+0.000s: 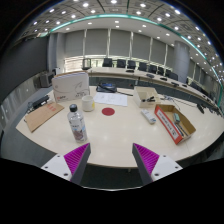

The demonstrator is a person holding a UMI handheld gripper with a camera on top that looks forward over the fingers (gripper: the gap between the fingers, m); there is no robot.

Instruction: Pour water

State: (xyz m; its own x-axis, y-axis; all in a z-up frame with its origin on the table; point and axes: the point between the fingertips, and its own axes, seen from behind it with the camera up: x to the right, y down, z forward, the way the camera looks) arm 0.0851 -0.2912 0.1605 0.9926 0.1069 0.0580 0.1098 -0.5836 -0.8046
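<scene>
Clear, glossy plastic in the water bottle (pixel 76 123), dark cap on top. Smooth, pale, faintly sheened top on the desk (pixel 115 135). Matt brown cardboard in the open box (pixel 175 122) and the flat sheet (pixel 42 116). Textured magenta pads on the fingers (pixel 76 156) of the hand-held gripper (pixel 111 158), spread with a wide gap between.

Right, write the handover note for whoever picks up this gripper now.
Gripper: open, holding nothing, fingers apart above the near edge of the table.
Water bottle: upright on the table, just ahead of the left finger, untouched; cap state unclear.
White cup: standing beyond the bottle, near a red disc.
Done: nothing visible.
Left: grasp the bottle, then pour, probably into the cup.
</scene>
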